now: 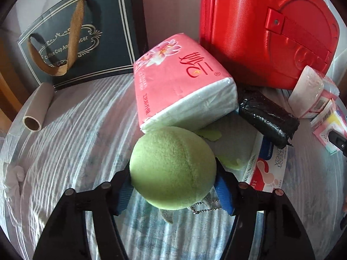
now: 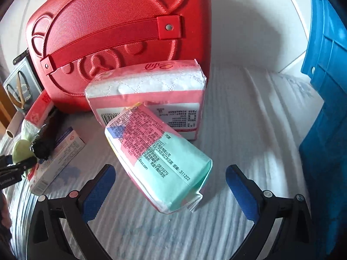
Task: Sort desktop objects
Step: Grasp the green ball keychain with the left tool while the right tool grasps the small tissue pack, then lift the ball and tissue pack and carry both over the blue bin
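Left gripper point(image 1: 173, 191) pads pressing green plush ball point(image 1: 172, 168) mid cloth point(image 1: 76, 140), tissue pack point(image 1: 182, 82) just behind; right gripper point(image 2: 170, 191) wide open, empty, mint-pink pack point(image 2: 160, 160) between fingers, untouched; clear cloth rightward to blue crate point(image 2: 325, 108); bag point(image 1: 86, 36) reads "Coffee Cup"

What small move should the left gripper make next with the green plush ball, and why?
Probably lift it a little. The left gripper has its blue-padded fingers against both sides of the round green plush ball, so the grip looks set. The ball sits close against the pink tissue pack, so rising first should clear it before carrying the ball anywhere.
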